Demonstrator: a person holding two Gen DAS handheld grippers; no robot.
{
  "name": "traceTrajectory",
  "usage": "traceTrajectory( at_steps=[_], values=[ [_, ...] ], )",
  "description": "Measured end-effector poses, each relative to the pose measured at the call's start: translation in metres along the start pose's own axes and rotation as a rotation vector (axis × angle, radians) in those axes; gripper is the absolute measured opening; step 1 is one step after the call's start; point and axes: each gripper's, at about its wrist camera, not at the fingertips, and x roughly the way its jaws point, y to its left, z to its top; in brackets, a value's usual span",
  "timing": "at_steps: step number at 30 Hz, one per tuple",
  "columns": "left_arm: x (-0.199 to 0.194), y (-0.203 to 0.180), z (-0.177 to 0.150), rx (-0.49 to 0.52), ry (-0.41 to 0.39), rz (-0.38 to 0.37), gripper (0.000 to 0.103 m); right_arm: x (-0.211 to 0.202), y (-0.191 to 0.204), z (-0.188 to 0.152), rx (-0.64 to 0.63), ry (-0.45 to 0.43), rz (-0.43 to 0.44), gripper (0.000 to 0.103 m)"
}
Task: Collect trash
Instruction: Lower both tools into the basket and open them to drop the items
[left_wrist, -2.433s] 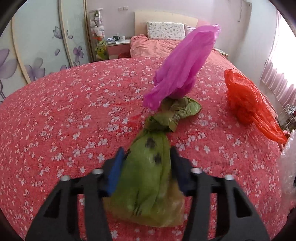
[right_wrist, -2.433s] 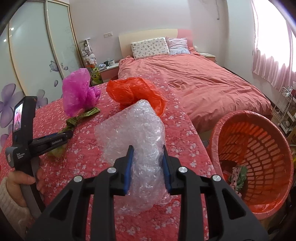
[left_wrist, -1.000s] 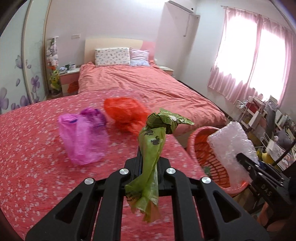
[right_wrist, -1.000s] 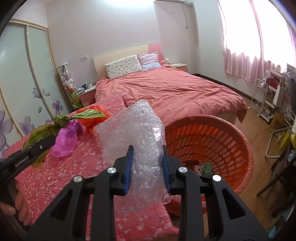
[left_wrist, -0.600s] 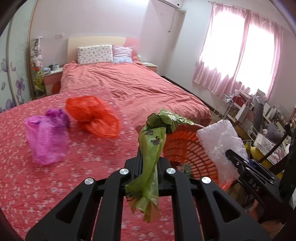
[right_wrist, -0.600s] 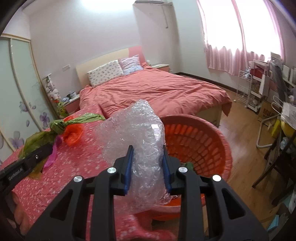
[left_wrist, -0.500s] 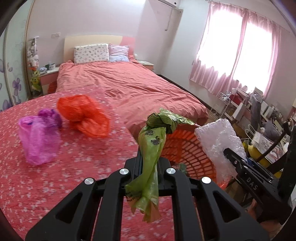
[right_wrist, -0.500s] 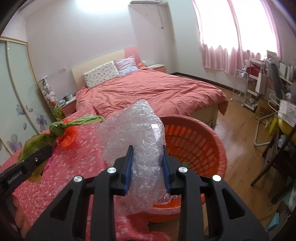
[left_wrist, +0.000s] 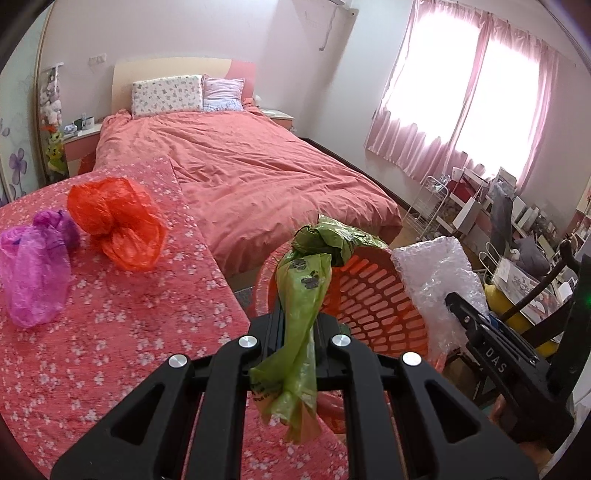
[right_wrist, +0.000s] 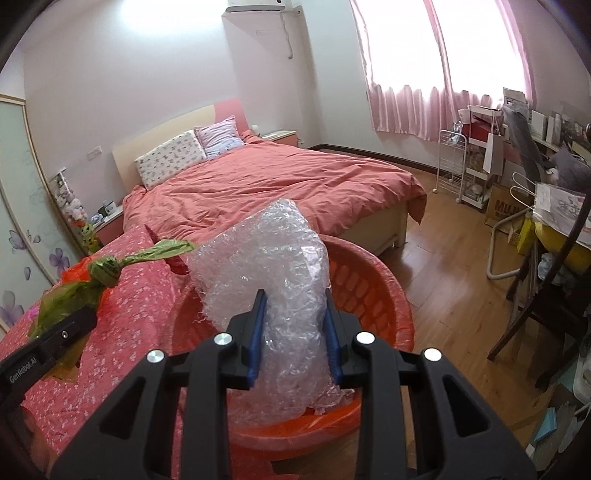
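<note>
The left tool (left_wrist: 295, 325) is clamped tight on a green bag (left_wrist: 299, 314), knotted at the top and printed with dark paw marks, whose loose end hangs below the jaws. The right tool (right_wrist: 293, 328) grips a wad of bubble wrap (right_wrist: 266, 266) between its blue pads (right_wrist: 256, 328), the jaws set narrow around it.

The landmark is the orange basket (left_wrist: 373, 295), which stands on the wood floor (right_wrist: 443, 280) against the edge of the worktop (left_wrist: 110, 332), a surface under a red flowered cloth. In the left view the green bag is in front of the basket's near rim, and the bubble wrap is at the basket's right side. In the right view the bubble wrap is held over the basket's mouth, and the green bag shows to the basket's left, over the worktop edge.

Only the left view shows what lies on the worktop, left of the basket: an orange bag (left_wrist: 118, 221) and, further left and just beside it, a purple bag (left_wrist: 33, 266). In the right view only a scrap of the orange bag shows behind the green knot.

Only the right view shows the floor around the basket, the white wire rack (right_wrist: 454, 166) beyond it and the dark chair (right_wrist: 546, 314) to its right. The bed (right_wrist: 277, 184) lies behind the basket in both views.
</note>
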Motion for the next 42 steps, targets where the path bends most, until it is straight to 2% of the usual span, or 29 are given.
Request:
traceTrajectory(
  at_steps=[18,25,26,27,28,30,35,38,42],
  values=[
    [0.028,-0.014,-0.004,0.023,0.06,-0.034,0.009,0.025,-0.016,0.009,0.036,0.008,-0.015,0.029],
    [0.038,-0.01,-0.005,0.014,0.095,-0.037,0.01,0.036,-0.013,0.009,0.038,0.019,0.005,0.033],
    [0.039,-0.009,-0.006,0.013,0.101,-0.034,0.013,0.038,-0.012,0.009,0.038,0.02,0.006,0.035],
    [0.04,-0.009,-0.007,0.012,0.106,-0.034,0.022,0.038,-0.012,0.008,0.039,0.021,0.007,0.037],
    [0.041,-0.008,-0.007,0.01,0.108,-0.03,0.036,0.04,-0.012,0.008,0.043,0.023,0.01,0.039],
    [0.04,-0.006,-0.009,0.006,0.102,-0.018,0.047,0.043,-0.012,0.006,0.047,0.03,0.013,0.044],
    [0.037,0.003,-0.011,0.001,0.105,0.005,0.055,0.045,-0.008,0.002,0.047,0.032,0.011,0.062],
    [0.031,0.012,-0.013,0.016,0.085,0.053,0.067,0.044,-0.003,-0.001,0.029,0.028,0.005,0.07],
    [0.021,0.03,-0.016,0.033,0.066,0.12,0.073,0.043,0.008,-0.005,-0.001,0.025,0.001,0.074]
  ],
)
